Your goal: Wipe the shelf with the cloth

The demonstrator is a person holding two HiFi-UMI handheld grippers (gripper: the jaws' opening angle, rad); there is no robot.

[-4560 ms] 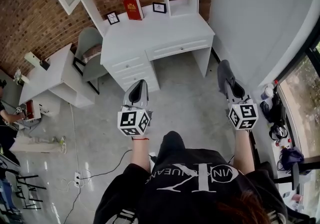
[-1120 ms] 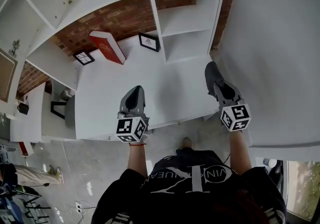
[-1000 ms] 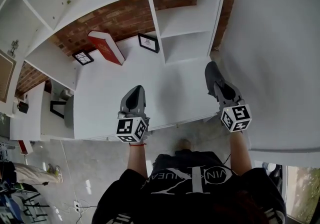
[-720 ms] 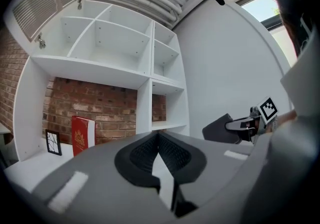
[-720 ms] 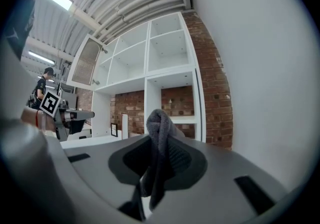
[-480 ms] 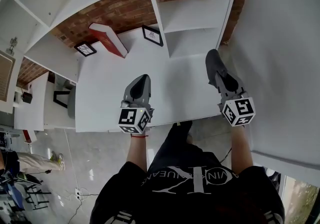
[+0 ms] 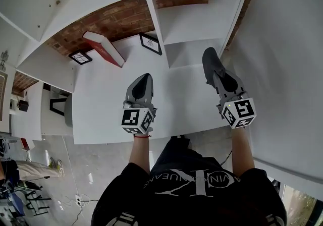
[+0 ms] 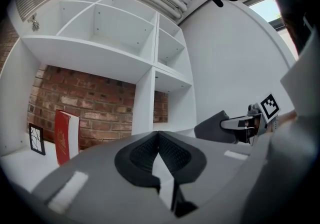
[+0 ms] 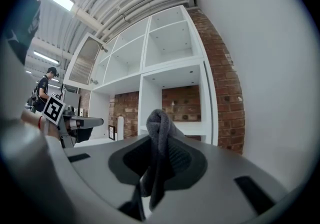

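The white shelf unit (image 7: 196,17) stands on the back of a white desk (image 7: 111,104), against a brick wall. A grey cloth (image 9: 160,130) sticks up folded between the pads of my right gripper (image 9: 159,118), which is shut on it. In the head view the right gripper (image 7: 207,54) hovers over the desk's right end, pointing at the lower right shelf compartment (image 9: 182,103). My left gripper (image 7: 145,76) hangs over the middle of the desk. Its jaws (image 8: 158,138) are shut and hold nothing. Both point level at the shelf.
A red book (image 7: 103,48) leans on the desk between two small picture frames (image 7: 151,43) (image 7: 81,57). A plain white wall (image 7: 287,43) bounds the right side. A chair (image 7: 60,106) sits left of the desk. A person (image 9: 42,90) stands far left.
The person has walked up to the desk. Over the last second both grippers have moved forward over the desk toward the shelf, the right one still gripping the cloth.
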